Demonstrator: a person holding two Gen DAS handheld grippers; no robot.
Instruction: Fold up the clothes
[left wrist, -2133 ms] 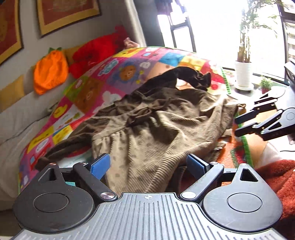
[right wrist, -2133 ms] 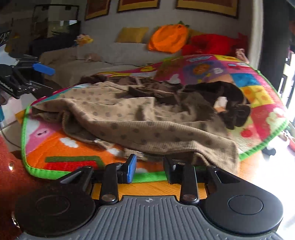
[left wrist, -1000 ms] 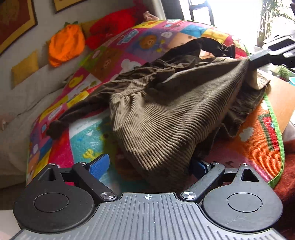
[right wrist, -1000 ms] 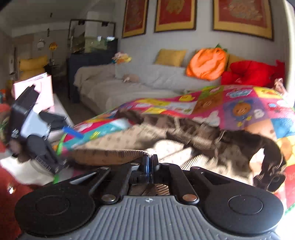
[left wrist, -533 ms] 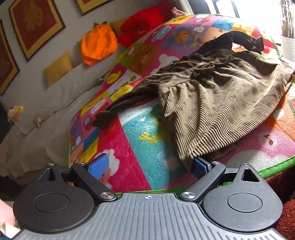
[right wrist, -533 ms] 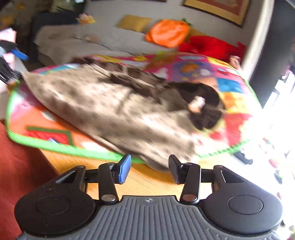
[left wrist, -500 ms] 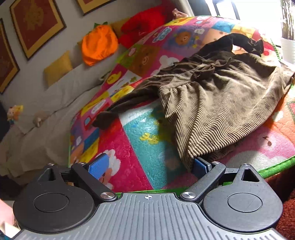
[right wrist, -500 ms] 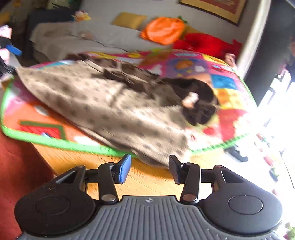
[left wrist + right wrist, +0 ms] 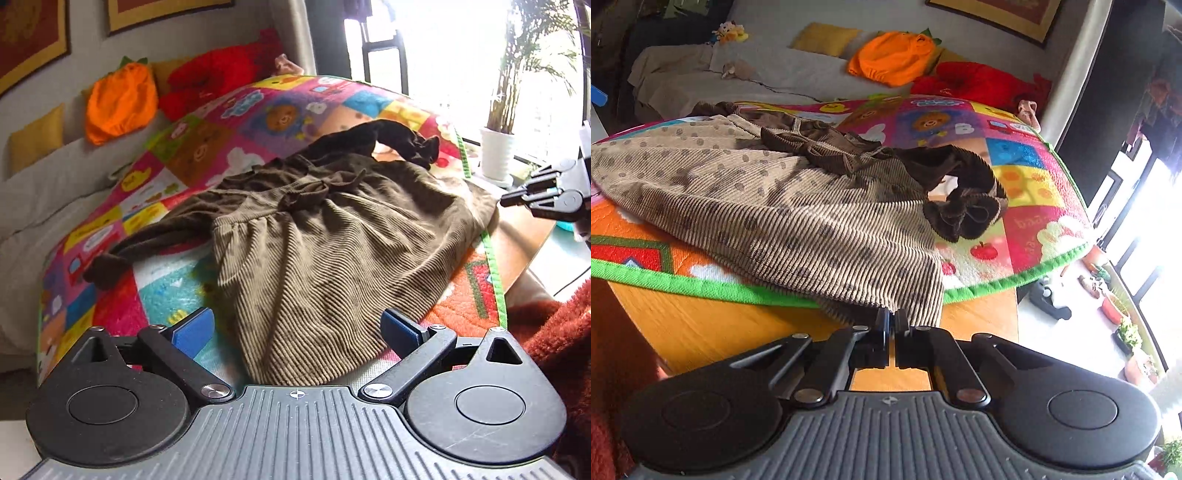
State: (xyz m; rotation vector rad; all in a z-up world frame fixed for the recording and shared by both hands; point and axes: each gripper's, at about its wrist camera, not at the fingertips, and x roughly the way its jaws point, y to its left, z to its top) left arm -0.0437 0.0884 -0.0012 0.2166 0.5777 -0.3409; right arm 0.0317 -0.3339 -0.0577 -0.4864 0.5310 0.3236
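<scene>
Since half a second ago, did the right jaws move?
Yes. The right gripper went from open above the wooden table to shut on the brown dress hem at the mat's green edge.

Ahead of the jaws lies a colourful patchwork play mat (image 9: 280,114) with a green border, spread over a wooden table (image 9: 701,325). Beyond it, far from the jaws, a grey sofa (image 9: 798,74) carries an orange pumpkin cushion (image 9: 120,101), a red plush (image 9: 979,85) and a yellow cushion (image 9: 823,38). Right of the left jaws, a potted plant (image 9: 496,155) stands by the window.
</scene>
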